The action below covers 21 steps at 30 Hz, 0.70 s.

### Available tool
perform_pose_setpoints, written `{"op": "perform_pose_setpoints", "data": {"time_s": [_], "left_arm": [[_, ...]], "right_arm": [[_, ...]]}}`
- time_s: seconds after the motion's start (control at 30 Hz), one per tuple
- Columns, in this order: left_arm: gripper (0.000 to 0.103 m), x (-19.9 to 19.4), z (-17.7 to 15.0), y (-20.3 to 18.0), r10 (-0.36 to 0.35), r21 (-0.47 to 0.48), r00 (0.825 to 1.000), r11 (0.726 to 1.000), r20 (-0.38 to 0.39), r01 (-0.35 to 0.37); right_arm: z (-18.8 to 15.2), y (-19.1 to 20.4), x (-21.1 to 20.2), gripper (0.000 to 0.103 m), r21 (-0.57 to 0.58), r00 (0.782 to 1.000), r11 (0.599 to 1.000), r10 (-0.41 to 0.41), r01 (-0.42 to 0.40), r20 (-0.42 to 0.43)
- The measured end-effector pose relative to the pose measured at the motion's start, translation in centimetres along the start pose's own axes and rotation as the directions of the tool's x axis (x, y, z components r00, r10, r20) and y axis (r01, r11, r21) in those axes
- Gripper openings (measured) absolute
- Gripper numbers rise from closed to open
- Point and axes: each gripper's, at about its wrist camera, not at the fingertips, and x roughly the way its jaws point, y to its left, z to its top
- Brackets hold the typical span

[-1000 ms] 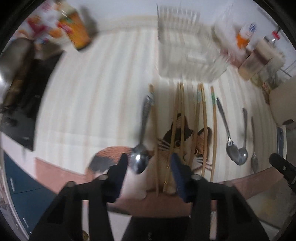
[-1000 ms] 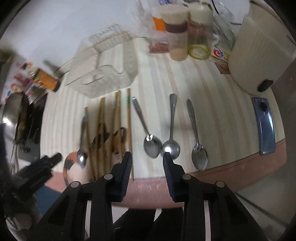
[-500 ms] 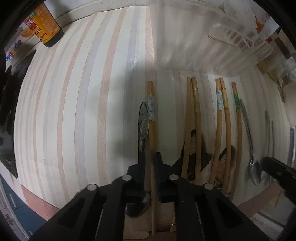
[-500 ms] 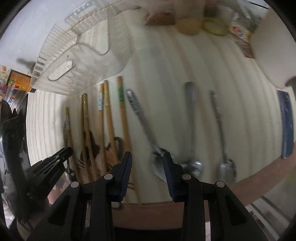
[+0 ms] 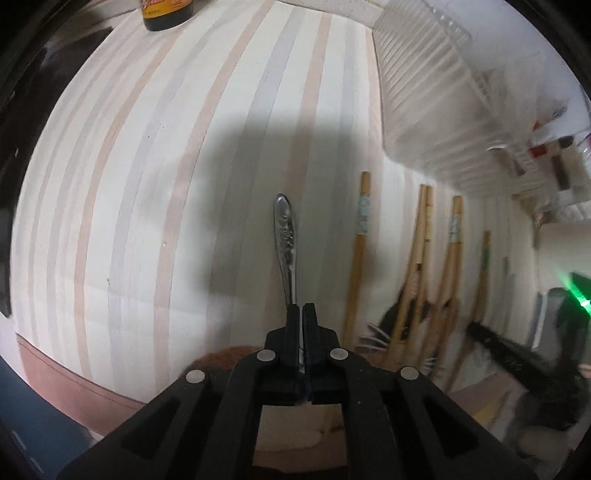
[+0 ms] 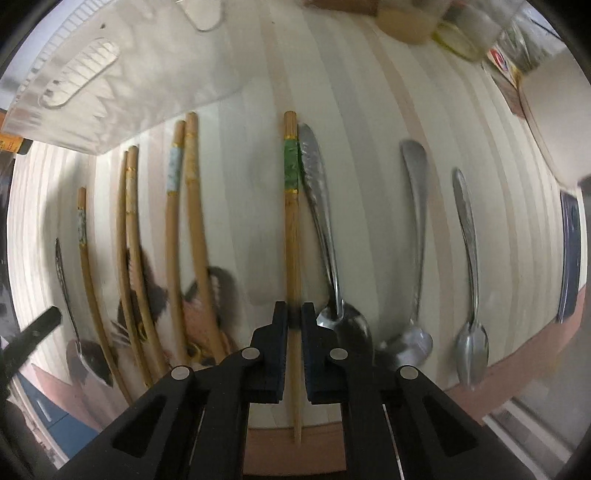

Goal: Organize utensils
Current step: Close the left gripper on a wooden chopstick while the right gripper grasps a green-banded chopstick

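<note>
My left gripper (image 5: 302,308) is shut on a metal spoon (image 5: 286,240) whose patterned handle points away over the striped mat (image 5: 147,221). My right gripper (image 6: 294,310) is shut on a green-banded wooden chopstick (image 6: 291,229) that runs between its jaws. Several more chopsticks (image 6: 192,206) lie to its left, also seen in the left wrist view (image 5: 421,266). Three spoons (image 6: 415,229) lie to its right. A clear plastic basket (image 6: 122,70) stands behind the utensils and shows in the left wrist view (image 5: 443,103) too.
A dark sauce bottle (image 5: 166,13) stands at the far left of the mat. Jars (image 6: 410,18) and a white appliance (image 6: 557,110) stand at the back right. A dark phone (image 6: 569,251) lies at the right. The counter edge (image 6: 517,362) runs in front.
Both grippers dropped close to the mat. The left one closed on the spoon and shifted it left of the chopsticks. The right one closed on the green-banded chopstick.
</note>
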Motion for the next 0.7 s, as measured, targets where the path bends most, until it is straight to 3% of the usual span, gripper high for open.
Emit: {"op": "perform_pose_setpoints", "data": {"time_s": [0.1,0.17,0.23,0.37,0.4,0.43,0.57,0.7], "left_arm": [[0.008,-0.7,-0.1,-0.9,-0.024,0.027,1.000,0.999,-0.007,0.025],[0.027,0.2,-0.1,-2.1,-0.019,0.061,1.000,0.998,-0.018,0.020],[0.034,1.8,-0.2,-3.3,0.015,0.098,1.000,0.995,-0.023,-0.013],[0.030,4.7,-0.4,-4.2,0.131,0.149,0.990,0.981,-0.045,-0.123],[0.024,4.5,-0.4,-4.8,0.145,0.154,0.989,0.978,-0.019,-0.140],[0.004,4.4,-0.5,-5.0,0.163,0.167,0.987,0.973,-0.002,-0.161],[0.004,4.1,-0.7,-4.9,0.204,0.150,0.979,0.967,0.025,-0.206],[0.005,2.7,-0.4,-2.6,0.184,0.133,0.983,0.974,0.018,-0.184]], "right_arm": [[-0.4,-0.6,0.1,0.007,0.002,1.000,1.000,0.025,-0.025,-0.007],[-1.2,-2.0,-0.7,0.007,0.004,0.999,0.999,0.040,-0.040,-0.013],[-1.5,-2.1,-0.7,0.007,-0.002,0.999,0.999,0.048,-0.048,-0.015],[-0.9,-2.3,-0.8,0.008,-0.014,0.998,0.998,0.055,-0.055,-0.017],[-1.0,-2.3,-0.9,0.007,-0.023,0.999,0.998,0.052,-0.052,-0.015],[-0.8,-2.4,-0.7,0.007,-0.028,0.999,0.998,0.051,-0.051,-0.012],[-1.0,-1.6,-0.7,0.007,-0.045,1.000,0.999,0.021,-0.020,0.008],[-0.6,-1.2,-1.0,0.007,-0.087,1.000,0.996,-0.004,0.005,0.017]]}}
